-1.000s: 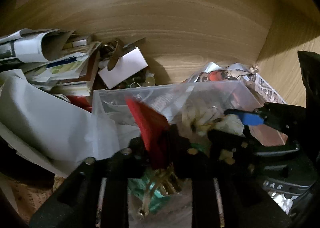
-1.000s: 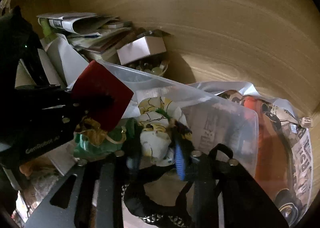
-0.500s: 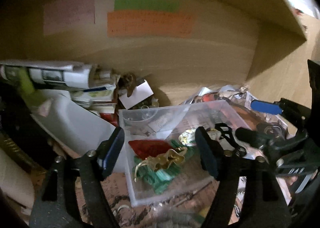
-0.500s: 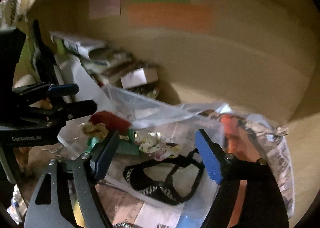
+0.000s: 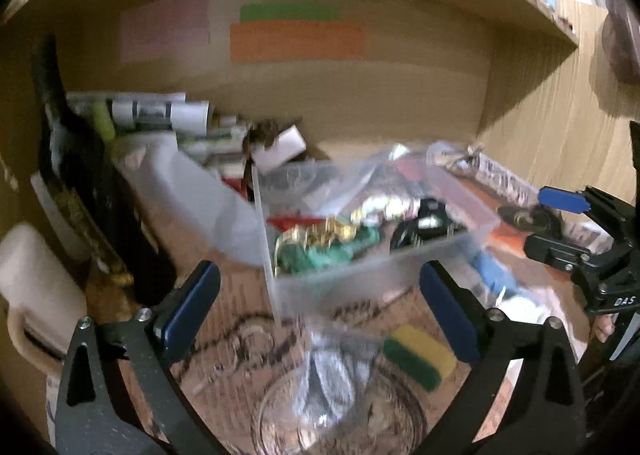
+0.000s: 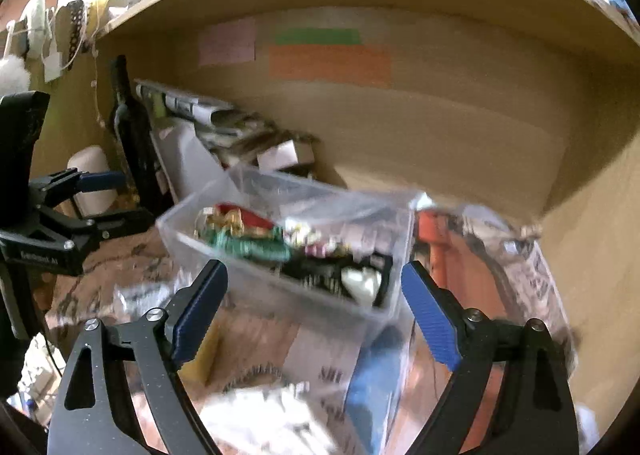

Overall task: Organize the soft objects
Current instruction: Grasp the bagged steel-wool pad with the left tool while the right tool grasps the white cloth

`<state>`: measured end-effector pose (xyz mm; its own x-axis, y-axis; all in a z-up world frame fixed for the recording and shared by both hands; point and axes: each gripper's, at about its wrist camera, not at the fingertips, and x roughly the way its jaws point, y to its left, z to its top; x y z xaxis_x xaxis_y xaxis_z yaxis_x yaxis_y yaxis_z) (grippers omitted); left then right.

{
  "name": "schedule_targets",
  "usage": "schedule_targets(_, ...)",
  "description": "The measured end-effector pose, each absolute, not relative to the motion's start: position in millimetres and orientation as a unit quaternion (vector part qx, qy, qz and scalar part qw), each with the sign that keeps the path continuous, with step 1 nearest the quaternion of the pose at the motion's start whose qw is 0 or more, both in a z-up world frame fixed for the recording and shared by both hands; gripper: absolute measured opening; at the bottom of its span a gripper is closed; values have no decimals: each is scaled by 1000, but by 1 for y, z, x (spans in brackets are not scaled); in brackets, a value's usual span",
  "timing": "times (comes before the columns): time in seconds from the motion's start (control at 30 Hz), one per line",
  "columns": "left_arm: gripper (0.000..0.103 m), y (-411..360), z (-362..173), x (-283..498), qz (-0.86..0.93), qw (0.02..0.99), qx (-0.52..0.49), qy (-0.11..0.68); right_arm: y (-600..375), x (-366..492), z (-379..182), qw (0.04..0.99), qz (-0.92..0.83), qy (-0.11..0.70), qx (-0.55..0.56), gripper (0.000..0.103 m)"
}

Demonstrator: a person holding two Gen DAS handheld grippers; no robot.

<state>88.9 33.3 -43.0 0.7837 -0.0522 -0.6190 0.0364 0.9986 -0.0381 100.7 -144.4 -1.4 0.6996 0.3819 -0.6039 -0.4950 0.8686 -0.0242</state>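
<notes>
A clear plastic bin (image 5: 360,279) stands on the cluttered desk under a wooden shelf. It holds a red cloth (image 5: 292,221), a green and gold bundle (image 5: 320,251), a floral scrunchie (image 5: 380,209) and a black strap (image 5: 424,219). My left gripper (image 5: 320,307) is open and empty, in front of the bin. My right gripper (image 6: 316,307) is open and empty, in front of the bin (image 6: 256,287), where the green bundle (image 6: 252,247) and black strap (image 6: 332,271) show. Both views are blurred.
A yellow-green sponge (image 5: 420,355) and a glass bowl (image 5: 340,415) lie near me. A dark bottle (image 5: 92,183), a white jug (image 5: 192,191) and stacked papers (image 5: 160,115) stand left. A plastic bag with orange contents (image 6: 480,255) lies right. Coloured notes (image 5: 296,39) hang on the back wall.
Both grippers let go of their soft things into the bin, opened, and pulled back toward me. The red cloth, green bundle and scrunchie now lie in the bin.
</notes>
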Motion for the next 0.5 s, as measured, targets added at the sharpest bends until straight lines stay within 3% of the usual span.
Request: schedule_targets(0.5, 101, 36, -118, 73, -3, 906, -40, 422, -174, 68, -75, 880, 225, 416, -33, 87)
